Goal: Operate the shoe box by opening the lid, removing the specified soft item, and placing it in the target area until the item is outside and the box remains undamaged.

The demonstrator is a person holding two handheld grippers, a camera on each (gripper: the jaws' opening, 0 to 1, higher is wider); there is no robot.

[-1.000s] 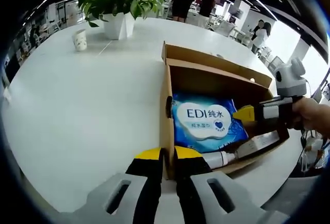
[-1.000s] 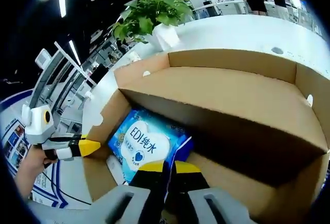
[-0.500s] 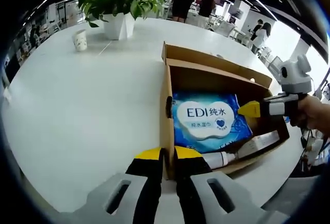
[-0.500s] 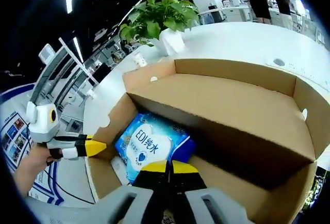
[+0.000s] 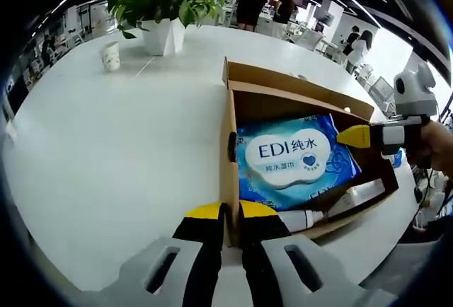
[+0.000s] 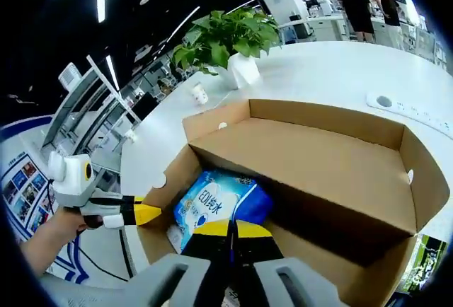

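Left hand-held gripper [image 5: 229, 215]: jaws pinched on near wall of shoe box [image 5: 228, 172], steadying it on white table [image 5: 106, 151]. Lid already folded back, box open.

Right hand-held gripper [image 6: 228, 230]: jaws pressed together, seemingly nipping near edge of wipes pack [image 6: 216, 204]; contact partly hidden, so not certain. Seen in left gripper view w/ yellow tip at pack's right edge.

Wipes pack inside box, blue film w/ white label, tilted up on one side, not yet out. Tube-like bottle [image 5: 304, 216] beside it on box floor.

Handling, as judged: soft, floppy, moderately heavy w/ wet contents; film slick, prob sags if held by a corner. Best grip on crimped end seam or pinched fold of film, not label flap. Cardboard thin, so lift clear of walls.

Further off: paper cup [image 5: 109, 54], potted plant [image 5: 166, 3], people at rear.
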